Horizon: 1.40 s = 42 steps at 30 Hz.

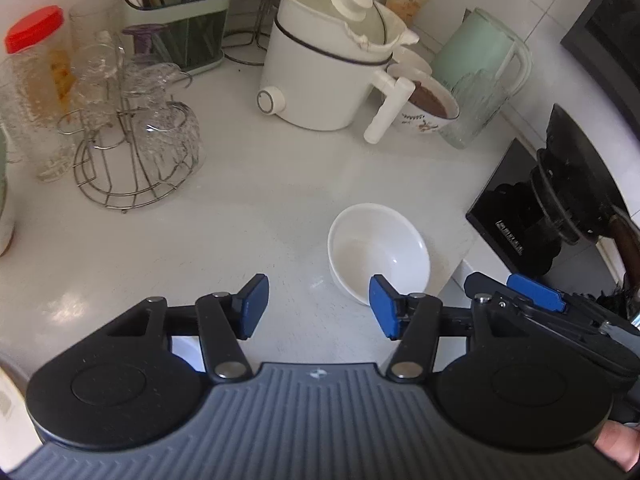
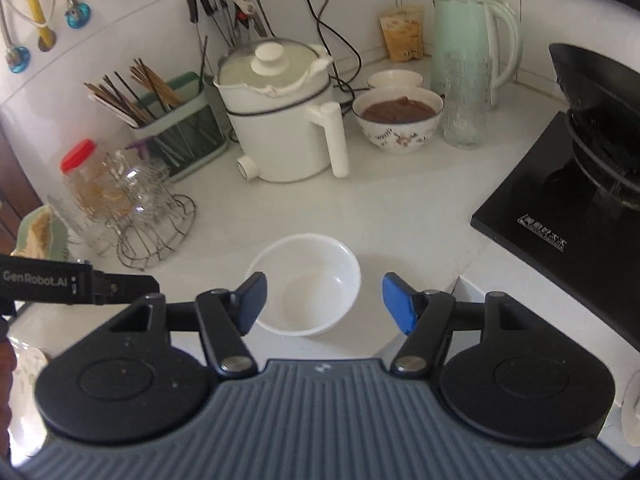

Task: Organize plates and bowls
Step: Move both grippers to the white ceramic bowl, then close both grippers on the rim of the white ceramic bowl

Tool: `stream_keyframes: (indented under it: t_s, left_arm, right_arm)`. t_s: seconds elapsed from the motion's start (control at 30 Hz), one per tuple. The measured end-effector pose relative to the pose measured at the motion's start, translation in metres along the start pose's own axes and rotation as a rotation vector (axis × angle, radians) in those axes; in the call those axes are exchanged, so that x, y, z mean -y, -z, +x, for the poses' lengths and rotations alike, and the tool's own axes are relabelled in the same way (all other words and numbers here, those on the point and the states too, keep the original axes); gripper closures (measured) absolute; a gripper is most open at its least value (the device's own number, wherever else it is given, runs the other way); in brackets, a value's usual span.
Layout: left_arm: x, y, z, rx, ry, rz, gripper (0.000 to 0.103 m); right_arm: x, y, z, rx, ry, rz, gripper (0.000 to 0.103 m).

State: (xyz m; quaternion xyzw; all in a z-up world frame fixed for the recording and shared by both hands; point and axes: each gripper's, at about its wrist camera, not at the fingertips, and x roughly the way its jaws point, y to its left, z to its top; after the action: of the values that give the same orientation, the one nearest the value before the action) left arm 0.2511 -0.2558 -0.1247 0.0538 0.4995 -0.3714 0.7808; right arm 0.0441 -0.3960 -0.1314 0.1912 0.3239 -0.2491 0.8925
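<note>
So the thing that matters here is the small plain white ceramic bowl (image 2: 306,284), sitting upright and empty on the white speckled worktop (image 2: 400,208), close to the front edge and just left of the corner where the black glass hob (image 2: 560,208) starts. No other loose plates or bowls near it.

The right tool (image 2: 322,304) is basically lined up on it: in the right wrist view the bowl lies dead ahead and a bit below, between the two blue pads, the left pad overlapping the near-left rim. Its jaws are spread, nothing gripped, and I can't tell if that pad actually touches the rim. The left tool (image 1: 318,306) is also released with only bare worktop between its pads; from there the bowl is off to the right, behind the right pad. A round bowl has no long axis, so my guess is the right hand is the one to take it, one pad inside the rim and one outside.

Further back: a white electric pot with glass lid (image 2: 280,120), a floral bowl of brown stuff (image 2: 398,120), a mint green kettle (image 2: 476,40), a wire rack of drinking glasses (image 2: 148,216) and a red-lidded clear jar (image 2: 82,172) toward the left edge.
</note>
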Motion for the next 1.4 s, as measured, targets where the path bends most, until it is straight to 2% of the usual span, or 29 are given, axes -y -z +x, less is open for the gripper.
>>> stream_keyframes:
  t_s: [0.43, 0.53, 0.73, 0.8, 0.83, 0.9, 1.0, 1.07, 1.1, 1.17, 1.27, 1.4]
  left_arm:
    - [0.008, -0.019, 0.066, -0.043, 0.051, 0.036, 0.041]
    - [0.009, -0.021, 0.079, -0.074, 0.068, 0.032, 0.041]
    - [0.014, -0.021, 0.110, -0.102, 0.081, 0.009, 0.042]
    - [0.015, -0.021, 0.118, -0.112, 0.083, -0.012, 0.042]
    - [0.015, -0.020, 0.122, -0.118, 0.084, -0.019, 0.042]
    - [0.016, -0.020, 0.127, -0.127, 0.074, -0.024, 0.043]
    - [0.016, -0.020, 0.133, -0.131, 0.066, -0.029, 0.053]
    - [0.013, -0.020, 0.138, -0.145, 0.081, -0.054, 0.067]
    - [0.012, -0.020, 0.140, -0.155, 0.090, -0.071, 0.071]
    - [0.010, -0.020, 0.140, -0.154, 0.097, -0.090, 0.080]
    - [0.011, -0.022, 0.140, -0.158, 0.095, -0.090, 0.084]
    - [0.012, -0.023, 0.137, -0.177, 0.098, -0.095, 0.084]
  right_arm:
    - [0.028, 0.001, 0.052, -0.041, 0.050, 0.072, 0.037]
    - [0.038, 0.002, 0.063, -0.055, 0.058, 0.095, 0.037]
    - [0.054, 0.006, 0.082, -0.102, 0.036, 0.148, 0.038]
    - [0.057, 0.009, 0.088, -0.119, 0.035, 0.156, 0.042]
    - [0.059, 0.010, 0.091, -0.130, 0.019, 0.173, 0.048]
    - [0.061, 0.012, 0.094, -0.139, -0.015, 0.189, 0.049]
    - [0.060, 0.012, 0.102, -0.150, -0.047, 0.183, 0.055]
    - [0.059, 0.012, 0.108, -0.167, -0.070, 0.181, 0.061]
    - [0.059, 0.012, 0.111, -0.175, -0.080, 0.179, 0.063]
    - [0.057, 0.010, 0.116, -0.192, -0.102, 0.176, 0.078]
    - [0.055, 0.007, 0.125, -0.222, -0.107, 0.160, 0.090]
    - [0.054, 0.002, 0.131, -0.238, -0.115, 0.150, 0.091]
